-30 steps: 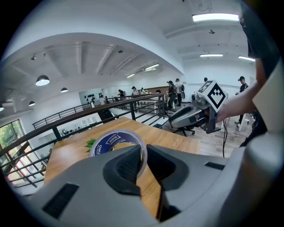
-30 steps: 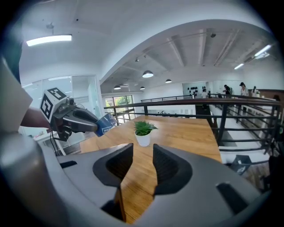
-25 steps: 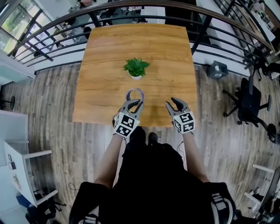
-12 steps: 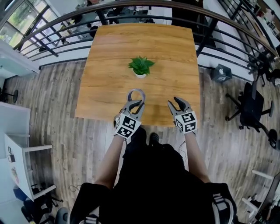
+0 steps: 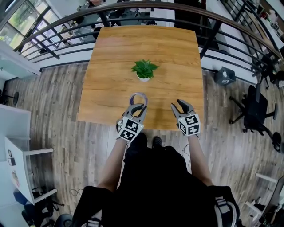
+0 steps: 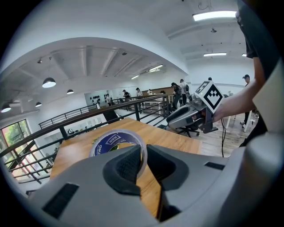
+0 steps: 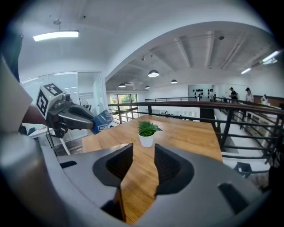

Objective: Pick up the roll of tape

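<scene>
Two jaws of the left gripper (image 5: 136, 107) clamped the wall of the roll of tape (image 5: 138, 96), just on the person's side of the potted plant (image 5: 144, 70). The right gripper (image 5: 181, 105), nearer than the plant and to its right, stood with jaws apart and empty over the table's (image 5: 168, 48) near edge. Open wood ringed the plant, out to the railing (image 5: 133, 6) beyond it.

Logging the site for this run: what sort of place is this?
Likely an open office mezzanine or loft: a wooden table beside a black railing, and an office chair on the plank floor.
</scene>
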The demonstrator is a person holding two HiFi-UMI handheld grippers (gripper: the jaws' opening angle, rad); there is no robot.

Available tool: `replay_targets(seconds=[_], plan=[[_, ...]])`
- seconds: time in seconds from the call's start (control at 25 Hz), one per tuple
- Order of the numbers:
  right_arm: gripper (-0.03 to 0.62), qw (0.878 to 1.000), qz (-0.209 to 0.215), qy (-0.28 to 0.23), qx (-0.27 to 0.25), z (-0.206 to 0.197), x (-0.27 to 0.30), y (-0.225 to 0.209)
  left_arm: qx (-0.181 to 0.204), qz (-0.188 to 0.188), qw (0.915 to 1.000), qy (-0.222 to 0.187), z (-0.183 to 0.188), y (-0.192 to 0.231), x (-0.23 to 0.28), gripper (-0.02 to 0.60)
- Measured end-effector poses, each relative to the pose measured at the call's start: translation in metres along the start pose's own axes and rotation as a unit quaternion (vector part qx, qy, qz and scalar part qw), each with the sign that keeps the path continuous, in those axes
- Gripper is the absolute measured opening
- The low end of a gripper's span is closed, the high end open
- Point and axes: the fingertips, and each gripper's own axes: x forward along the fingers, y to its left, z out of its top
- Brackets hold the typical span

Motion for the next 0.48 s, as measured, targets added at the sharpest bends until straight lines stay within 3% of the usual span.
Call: replay_targets(seconds=[0.48], plan=[[0.152,1.000,0.003,-0.004,0.006,0.012,0.022,0.010,-0.001,0.006,1.0000,0.003,-0.004,0.021,-0.009,0.058]])
